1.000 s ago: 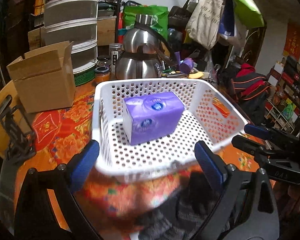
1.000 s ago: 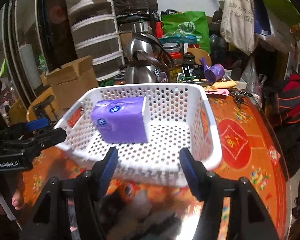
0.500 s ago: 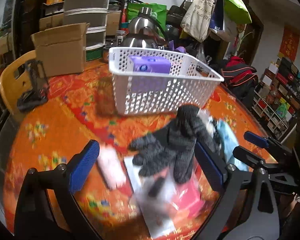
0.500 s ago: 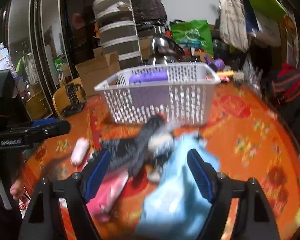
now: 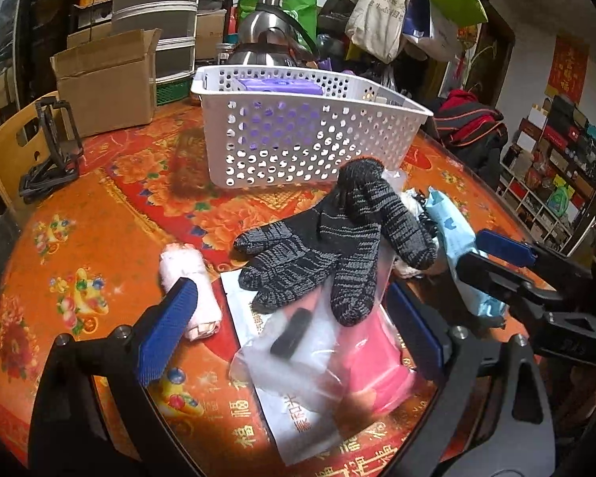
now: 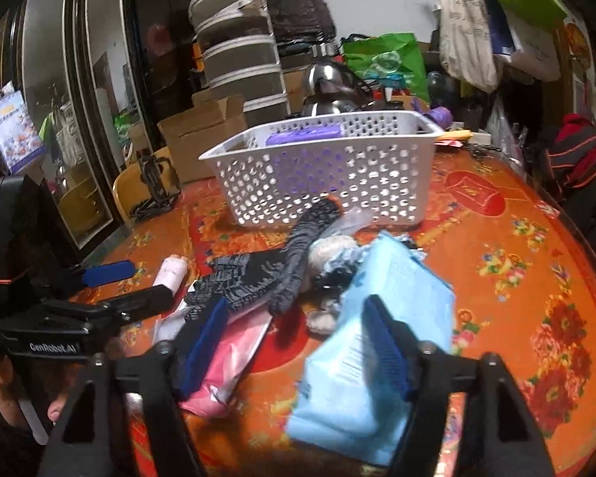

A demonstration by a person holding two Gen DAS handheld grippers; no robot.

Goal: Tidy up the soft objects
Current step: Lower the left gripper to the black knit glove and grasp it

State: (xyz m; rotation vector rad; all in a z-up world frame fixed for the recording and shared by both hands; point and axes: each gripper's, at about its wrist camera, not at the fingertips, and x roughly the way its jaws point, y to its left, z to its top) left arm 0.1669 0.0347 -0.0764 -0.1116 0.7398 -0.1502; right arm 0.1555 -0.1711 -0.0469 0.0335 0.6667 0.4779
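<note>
Your left gripper (image 5: 292,328) hangs open over the black glove (image 5: 329,238) — gripping nothing. Your right gripper (image 6: 298,346) is closing, jaws apart above the blue pack (image 6: 381,338).

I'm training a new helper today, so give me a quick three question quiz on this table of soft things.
1. True or false: the white basket is empty.
2. What lies draped over the pile in front of it: A) knit glove B) towel C) hat?
3. Which colour is the pack between the right gripper fingers?

Key: 1 false, a purple tissue pack is inside. 2 A, the dark knit glove. 3 light blue.
</note>
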